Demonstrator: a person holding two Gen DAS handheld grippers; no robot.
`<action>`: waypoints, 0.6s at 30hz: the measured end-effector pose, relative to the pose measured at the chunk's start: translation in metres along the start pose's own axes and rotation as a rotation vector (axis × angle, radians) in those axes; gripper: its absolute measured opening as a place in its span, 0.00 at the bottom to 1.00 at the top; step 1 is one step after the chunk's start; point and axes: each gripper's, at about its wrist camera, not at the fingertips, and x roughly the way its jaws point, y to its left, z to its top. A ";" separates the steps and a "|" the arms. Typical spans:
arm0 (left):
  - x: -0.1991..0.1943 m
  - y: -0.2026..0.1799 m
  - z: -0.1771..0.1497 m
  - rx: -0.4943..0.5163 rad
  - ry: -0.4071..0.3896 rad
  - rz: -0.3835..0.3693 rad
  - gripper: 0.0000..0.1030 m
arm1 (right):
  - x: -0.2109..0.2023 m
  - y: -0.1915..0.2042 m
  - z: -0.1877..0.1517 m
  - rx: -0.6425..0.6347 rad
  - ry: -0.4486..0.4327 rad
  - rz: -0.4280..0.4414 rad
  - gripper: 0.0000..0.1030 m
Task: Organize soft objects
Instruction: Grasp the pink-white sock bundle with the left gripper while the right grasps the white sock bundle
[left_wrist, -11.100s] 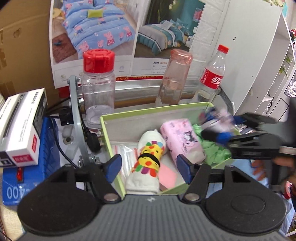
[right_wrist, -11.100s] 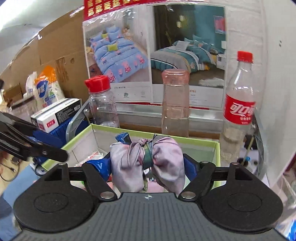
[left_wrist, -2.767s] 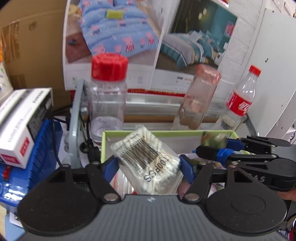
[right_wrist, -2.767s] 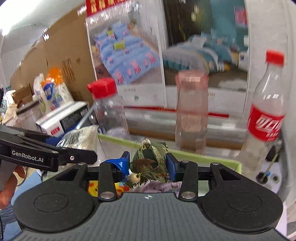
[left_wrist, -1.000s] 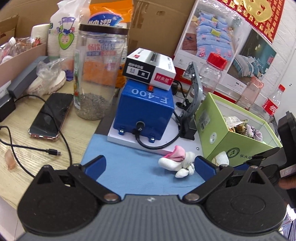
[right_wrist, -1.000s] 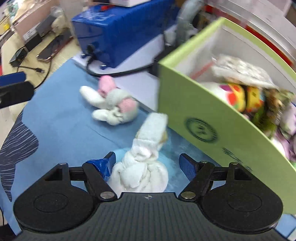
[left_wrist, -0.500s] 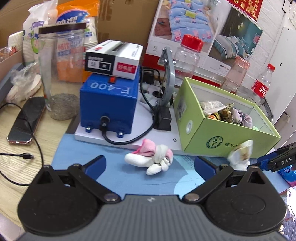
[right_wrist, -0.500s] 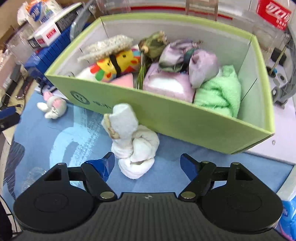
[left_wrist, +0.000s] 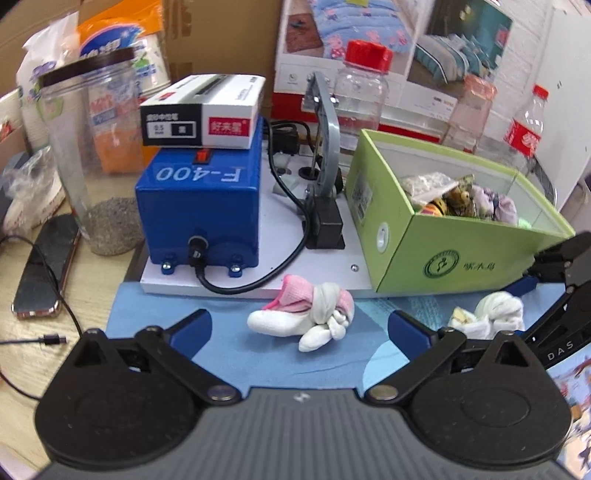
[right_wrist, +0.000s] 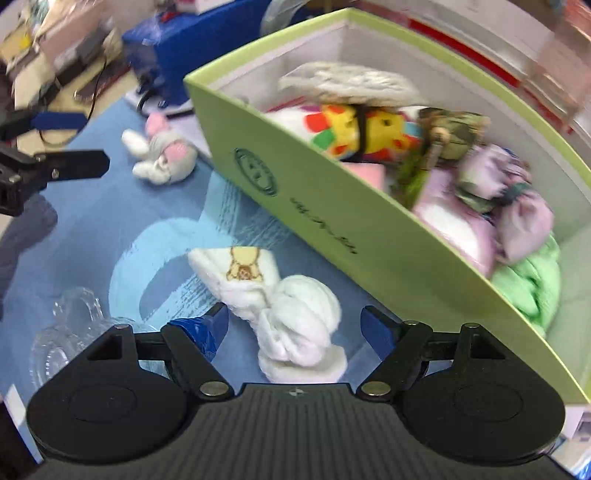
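Two knotted socks (left_wrist: 312, 314) (right_wrist: 280, 306), one green box (left_wrist: 454, 254)

- A box (left_wrist: 450, 254) stands on a board (left_wrist: 273, 258) at the back right of a mat (left_wrist: 229, 332), and it holds a heap of soft things (right_wrist: 461, 184).
- Left of the box, on the same board, sits a machine (left_wrist: 199, 206) with a carton (left_wrist: 203, 110) on top.
- A jar (left_wrist: 92, 158) stands left of the machine on the worktop (left_wrist: 92, 288), with a phone (left_wrist: 48, 269) lying before it.
- Bottles (left_wrist: 364, 96) stand behind the box.
- One knotted sock (left_wrist: 314, 317) lies on the mat before the board, between the left tongs' (left_wrist: 299, 325) spread fingers.
- A second knotted sock (right_wrist: 284, 306) lies just before the box, between the spread fingers of the right tongs (right_wrist: 295, 328).
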 end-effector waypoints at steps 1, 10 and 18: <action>0.004 -0.004 0.000 0.038 0.006 -0.002 0.97 | 0.005 0.002 0.001 -0.009 0.017 -0.005 0.63; 0.041 -0.020 0.004 0.123 0.042 -0.002 0.97 | 0.025 -0.001 0.018 -0.061 0.095 0.033 0.66; 0.063 -0.018 0.004 0.076 0.086 -0.023 0.77 | 0.039 0.004 0.020 -0.084 0.060 0.044 0.79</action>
